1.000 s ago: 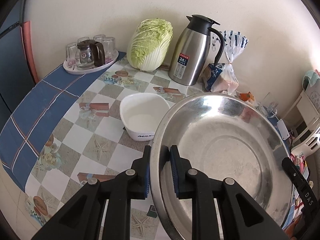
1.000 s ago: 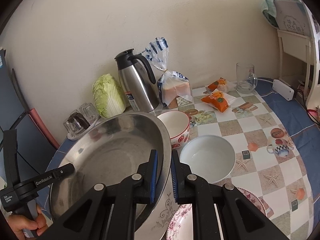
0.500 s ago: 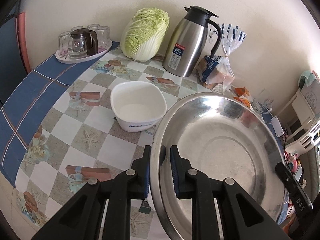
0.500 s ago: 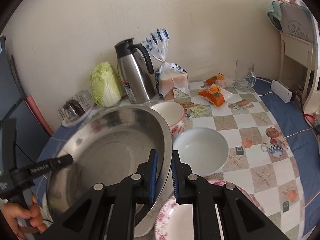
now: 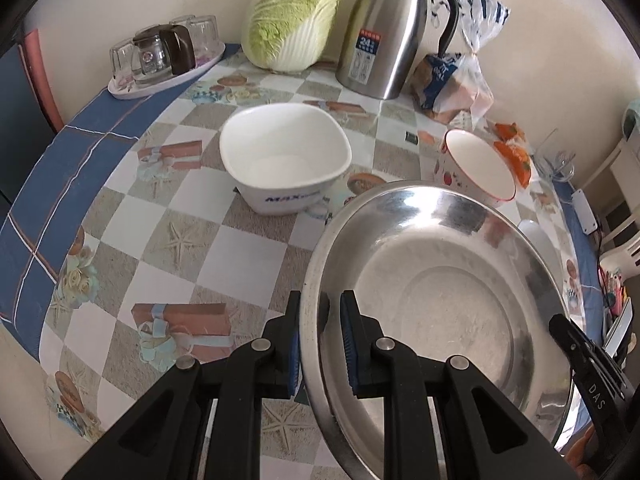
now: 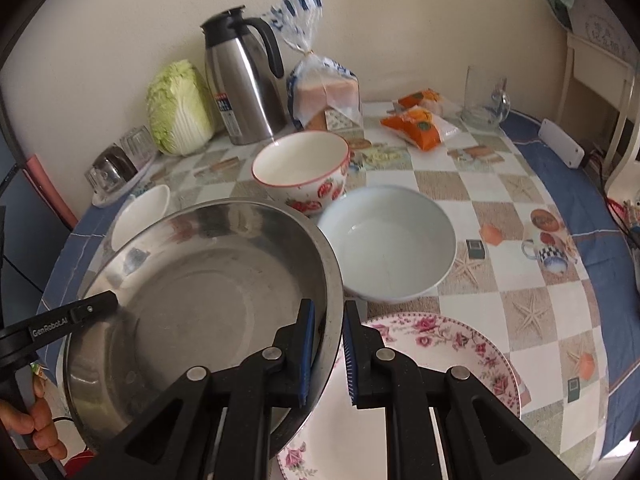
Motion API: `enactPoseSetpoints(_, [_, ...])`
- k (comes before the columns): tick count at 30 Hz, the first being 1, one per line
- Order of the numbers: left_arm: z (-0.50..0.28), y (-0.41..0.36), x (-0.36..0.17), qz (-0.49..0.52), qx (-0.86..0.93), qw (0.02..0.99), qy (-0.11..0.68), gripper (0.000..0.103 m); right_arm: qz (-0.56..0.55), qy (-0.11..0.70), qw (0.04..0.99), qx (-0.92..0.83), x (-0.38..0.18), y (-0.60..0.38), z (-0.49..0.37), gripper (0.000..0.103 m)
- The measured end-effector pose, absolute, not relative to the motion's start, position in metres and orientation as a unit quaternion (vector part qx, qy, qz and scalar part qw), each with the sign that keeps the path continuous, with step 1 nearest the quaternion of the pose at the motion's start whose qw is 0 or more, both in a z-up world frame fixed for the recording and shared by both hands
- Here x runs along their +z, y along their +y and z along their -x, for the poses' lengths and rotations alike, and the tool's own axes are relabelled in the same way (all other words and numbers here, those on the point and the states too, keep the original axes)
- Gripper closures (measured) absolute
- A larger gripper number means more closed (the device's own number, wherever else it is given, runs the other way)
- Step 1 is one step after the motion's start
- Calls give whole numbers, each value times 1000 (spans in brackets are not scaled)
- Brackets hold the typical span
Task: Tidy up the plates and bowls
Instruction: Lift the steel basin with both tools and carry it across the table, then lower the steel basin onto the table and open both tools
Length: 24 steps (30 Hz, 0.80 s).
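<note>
A large steel basin [image 5: 440,312] [image 6: 200,300] is held above the table by both grippers. My left gripper [image 5: 319,344] is shut on its left rim. My right gripper [image 6: 329,354] is shut on its right rim. A white square bowl [image 5: 285,160] [image 6: 140,216] sits left of the basin. A strawberry-patterned bowl [image 6: 302,170] [image 5: 478,168] and a pale blue bowl [image 6: 390,242] sit behind and right. A floral plate [image 6: 440,356] lies under my right gripper, partly hidden by the basin.
At the back by the wall stand a steel thermos jug [image 5: 390,32], a cabbage [image 5: 294,16], a bagged loaf [image 6: 326,92], orange snack packets [image 6: 420,124], a glass mug [image 6: 482,100] and a tray of glasses [image 5: 164,60]. The round table's edge [image 5: 28,272] curves at the left.
The basin and both grippers have moved back toward the near side and lower. The strawberry bowl and more of the floral plate have come into view.
</note>
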<state>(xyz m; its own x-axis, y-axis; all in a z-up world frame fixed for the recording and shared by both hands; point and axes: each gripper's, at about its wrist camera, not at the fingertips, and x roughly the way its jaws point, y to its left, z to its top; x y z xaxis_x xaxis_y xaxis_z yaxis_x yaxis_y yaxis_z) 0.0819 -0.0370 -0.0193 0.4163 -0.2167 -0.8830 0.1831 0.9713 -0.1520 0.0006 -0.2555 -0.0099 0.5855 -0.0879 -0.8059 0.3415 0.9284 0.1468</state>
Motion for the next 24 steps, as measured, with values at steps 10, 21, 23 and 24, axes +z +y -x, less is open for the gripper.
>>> enactPoseSetpoints(10, [-89, -38, -38, 4, -104, 827, 553, 84, -150, 456, 869, -117, -25, -256, -7, 88])
enactPoseSetpoints(21, [-95, -31, -47, 13, -88, 819, 567, 83, -142, 477, 861, -104, -38, -247, -15, 88])
enactPoseSetpoints(23, [-96, -30, -49, 15, -86, 817, 570, 82, -142, 481, 859, -101, -41, -246, -16, 88])
enactPoseSetpoints(24, [-96, -29, -50, 15, -86, 815, 572, 82, -142, 483, 858, -101, -42, -246, -16, 88])
